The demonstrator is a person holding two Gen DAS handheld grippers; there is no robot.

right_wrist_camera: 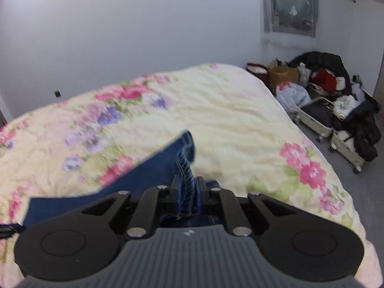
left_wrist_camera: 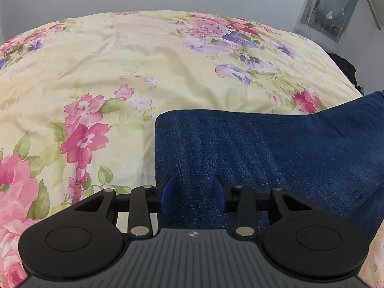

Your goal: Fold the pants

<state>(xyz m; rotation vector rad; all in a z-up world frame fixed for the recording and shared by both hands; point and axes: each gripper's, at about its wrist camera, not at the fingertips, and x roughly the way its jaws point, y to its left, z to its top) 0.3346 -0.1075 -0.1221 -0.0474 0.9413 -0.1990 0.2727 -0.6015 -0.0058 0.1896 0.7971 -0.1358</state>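
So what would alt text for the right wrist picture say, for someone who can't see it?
The right tongs are clamped shut on a stitched edge of blue denim pants, lifting it above a bed with a floral yellow bedspread. Past the bed, piled clothes and bags sit against a white wall.
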